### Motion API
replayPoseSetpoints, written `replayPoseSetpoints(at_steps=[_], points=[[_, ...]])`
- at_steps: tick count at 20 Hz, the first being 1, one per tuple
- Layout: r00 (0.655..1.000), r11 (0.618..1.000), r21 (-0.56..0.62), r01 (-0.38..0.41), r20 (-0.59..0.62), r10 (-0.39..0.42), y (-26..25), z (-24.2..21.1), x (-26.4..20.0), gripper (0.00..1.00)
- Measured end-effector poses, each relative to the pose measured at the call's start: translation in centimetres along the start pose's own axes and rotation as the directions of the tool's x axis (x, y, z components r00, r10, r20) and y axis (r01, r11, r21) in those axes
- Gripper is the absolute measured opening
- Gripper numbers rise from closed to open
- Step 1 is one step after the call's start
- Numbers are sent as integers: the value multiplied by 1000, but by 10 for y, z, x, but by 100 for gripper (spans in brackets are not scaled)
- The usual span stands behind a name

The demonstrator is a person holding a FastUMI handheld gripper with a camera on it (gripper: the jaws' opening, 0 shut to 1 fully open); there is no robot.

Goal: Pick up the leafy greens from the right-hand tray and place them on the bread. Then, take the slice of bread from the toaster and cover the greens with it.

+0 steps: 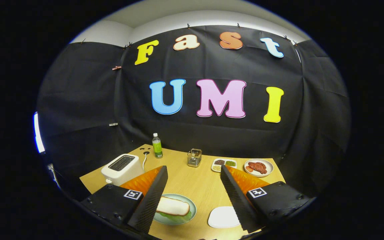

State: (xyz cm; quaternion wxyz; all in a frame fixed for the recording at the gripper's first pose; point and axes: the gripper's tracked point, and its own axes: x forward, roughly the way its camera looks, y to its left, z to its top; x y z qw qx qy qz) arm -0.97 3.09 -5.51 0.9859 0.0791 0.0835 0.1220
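Observation:
My gripper (193, 173) hangs open well above the wooden table (192, 183), with nothing between its fingers. Below and between the fingers, close to the left finger (152, 196), a pale green plate (188, 218) holds a slice of bread (173, 205) lying on top of leafy greens (175, 217) that peek out from under it. The white toaster (122, 168) stands behind the left finger at the table's left side; its slots look dark. A small white tray (223, 217) lies beside the right finger (235, 196) and looks bare.
At the back of the table stand a green-labelled bottle (157, 145), a small wire-and-glass holder (194, 157), a divided dish of beans and grains (224, 164) and a plate of red meat (258, 167). The toaster's cord runs to a socket near the bottle.

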Motion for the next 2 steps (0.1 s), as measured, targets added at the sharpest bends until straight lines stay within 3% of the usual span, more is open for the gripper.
replayPoseSetpoints(at_steps=[2], points=[[1000, 999, -43, -7, 3, 7, 5, 1, 0, 99]])
